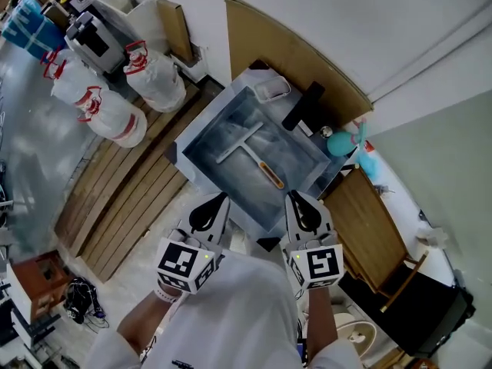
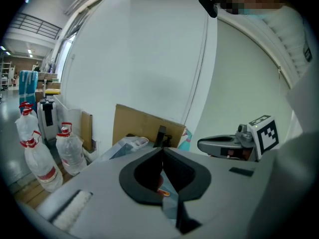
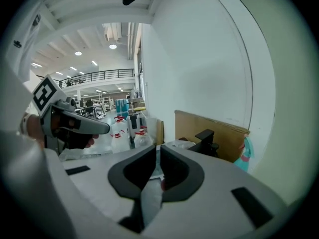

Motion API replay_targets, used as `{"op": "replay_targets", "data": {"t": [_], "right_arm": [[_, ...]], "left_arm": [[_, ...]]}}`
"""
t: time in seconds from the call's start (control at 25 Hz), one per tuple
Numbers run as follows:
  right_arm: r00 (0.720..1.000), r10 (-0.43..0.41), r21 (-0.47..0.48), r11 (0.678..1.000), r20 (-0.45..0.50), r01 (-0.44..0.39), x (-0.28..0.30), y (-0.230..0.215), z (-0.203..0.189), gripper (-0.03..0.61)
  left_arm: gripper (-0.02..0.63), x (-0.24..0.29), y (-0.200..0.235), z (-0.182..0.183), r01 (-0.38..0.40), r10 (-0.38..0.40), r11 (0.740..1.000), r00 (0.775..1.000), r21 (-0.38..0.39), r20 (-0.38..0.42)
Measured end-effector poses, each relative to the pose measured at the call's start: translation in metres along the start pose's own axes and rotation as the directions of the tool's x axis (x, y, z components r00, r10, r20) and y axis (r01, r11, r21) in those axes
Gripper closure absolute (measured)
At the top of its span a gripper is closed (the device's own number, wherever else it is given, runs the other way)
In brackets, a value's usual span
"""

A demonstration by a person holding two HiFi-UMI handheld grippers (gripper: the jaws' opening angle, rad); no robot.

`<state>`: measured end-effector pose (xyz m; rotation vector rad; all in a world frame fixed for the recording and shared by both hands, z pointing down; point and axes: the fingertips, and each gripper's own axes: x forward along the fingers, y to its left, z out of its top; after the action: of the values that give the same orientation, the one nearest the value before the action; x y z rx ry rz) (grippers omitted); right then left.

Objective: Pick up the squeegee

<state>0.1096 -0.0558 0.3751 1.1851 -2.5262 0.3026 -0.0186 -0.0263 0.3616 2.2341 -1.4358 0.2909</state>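
In the head view, a white T-shaped squeegee with an orange handle (image 1: 247, 151) is lying inside the grey metal sink (image 1: 187, 141), with the left gripper (image 1: 217, 200) and right gripper (image 1: 296, 198) hovering by its near rim. In the left gripper view, the jaws are meeting on nothing. In the right gripper view, the jaws are likewise sitting closed and empty.

Squeegee (image 1: 247, 151) lying flat on the sink (image 1: 223, 129) floor, near the middle. It's T-shaped: a pale crossbar running from 8 o'clock to 2 o'clock, with a pale shaft coming off its middle toward 4 o'clock and ending in an orange grip. Nothing's touching it; it sits clear of the walls.
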Motion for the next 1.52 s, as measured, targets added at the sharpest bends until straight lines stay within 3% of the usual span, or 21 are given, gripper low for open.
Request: {"op": "replay_targets", "data": {"t": [0.48,0.6,0.76,1.32,1.52], "right_arm": [[0.982,0.133,-0.023,0.990,-0.135,-0.137,0.091,0.009,-0.046,0.568],[0.974,0.162,-0.010,0.986,-0.157,-0.166,0.115,0.009,-0.061,0.525],[0.964,0.166,-0.037,0.983,-0.210,-0.177,0.146,0.008,-0.086,0.518],[0.897,0.184,-0.055,0.973,-0.403,-0.224,0.233,0.002,-0.178,0.502],[0.859,0.186,-0.062,0.968,-0.477,-0.244,0.256,-0.002,-0.212,0.499]], "left_arm": [[0.607,0.054,0.049,-0.036,-0.039,0.035,0.998,0.996,-0.055,-0.077],[0.607,0.069,0.062,-0.049,-0.046,0.040,0.997,0.994,-0.064,-0.097],[0.607,0.088,0.075,-0.068,-0.050,0.039,0.996,0.991,-0.079,-0.127],[0.607,0.142,0.108,-0.112,-0.021,-0.009,0.989,0.978,-0.144,-0.206],[0.607,0.158,0.119,-0.123,-0.031,-0.012,0.981,0.975,-0.190,-0.221]]}}
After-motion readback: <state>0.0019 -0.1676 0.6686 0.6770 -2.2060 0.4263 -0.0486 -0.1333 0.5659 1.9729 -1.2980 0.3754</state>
